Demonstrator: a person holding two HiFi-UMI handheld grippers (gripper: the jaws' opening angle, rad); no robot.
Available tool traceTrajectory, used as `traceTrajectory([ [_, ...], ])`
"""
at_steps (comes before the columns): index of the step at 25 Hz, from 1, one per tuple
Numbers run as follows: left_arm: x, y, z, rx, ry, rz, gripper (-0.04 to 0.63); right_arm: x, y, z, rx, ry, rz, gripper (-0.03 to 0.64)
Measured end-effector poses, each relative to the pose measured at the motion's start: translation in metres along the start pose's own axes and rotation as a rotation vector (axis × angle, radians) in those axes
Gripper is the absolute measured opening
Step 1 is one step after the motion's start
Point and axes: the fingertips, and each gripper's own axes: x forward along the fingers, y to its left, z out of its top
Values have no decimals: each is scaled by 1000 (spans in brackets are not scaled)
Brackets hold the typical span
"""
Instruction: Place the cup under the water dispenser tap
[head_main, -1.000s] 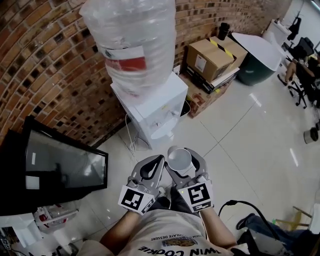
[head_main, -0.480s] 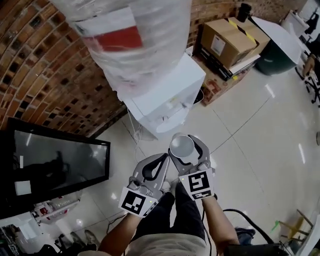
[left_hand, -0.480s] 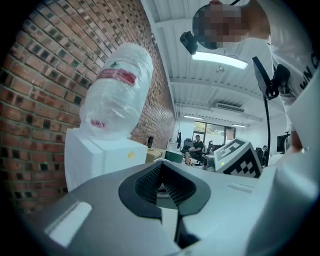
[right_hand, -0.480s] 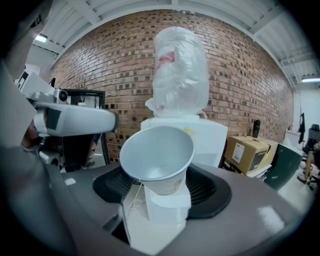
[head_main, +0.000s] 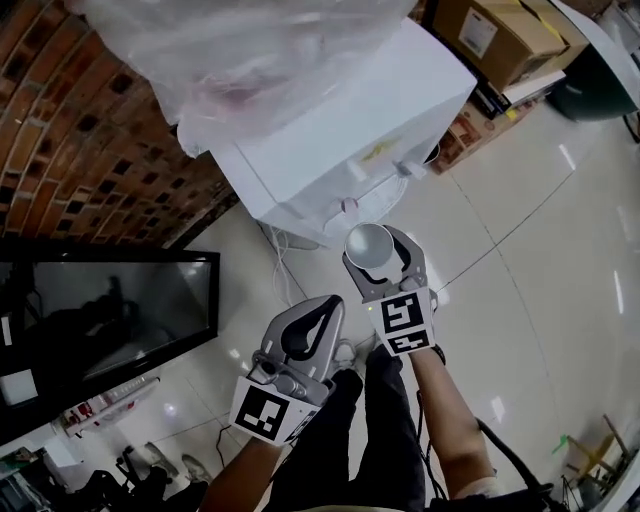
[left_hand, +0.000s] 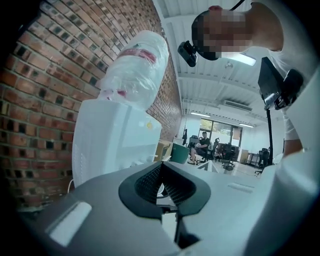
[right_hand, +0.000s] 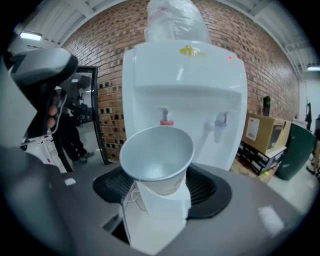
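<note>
A white paper cup (head_main: 368, 243) stands upright and empty between the jaws of my right gripper (head_main: 374, 246), which is shut on its lower part. In the right gripper view the cup (right_hand: 157, 155) sits just in front of the white water dispenser (right_hand: 185, 90), below and short of its red tap (right_hand: 166, 121) and blue tap (right_hand: 220, 121). The dispenser (head_main: 340, 130) carries a large clear bottle (head_main: 230, 50). My left gripper (head_main: 322, 310) hangs lower and to the left, shut with nothing in it; its tips (left_hand: 162, 172) meet.
A black screen (head_main: 100, 310) leans against the brick wall (head_main: 90, 130) left of the dispenser. Cardboard boxes (head_main: 500, 30) stand to its right. The person's legs (head_main: 385, 440) are below the grippers on the glossy tiled floor (head_main: 540, 260).
Both grippers have sunk, and the right one has carried the cup closer to the dispenser's front. The left gripper trails behind it, still shut.
</note>
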Motion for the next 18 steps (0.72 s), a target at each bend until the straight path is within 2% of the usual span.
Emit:
traceTrajectory([
  [9,-1,19,-51,-27,53,7,-8,76,0,-53,16,70,49,327],
  [14,-1,22,-62,-44,61,-1,-8,98,-7,-74,38,115,49,327],
  [18,0,27,-68,-48,74,3,-8,109,-9,-77,62,111,60,328],
])
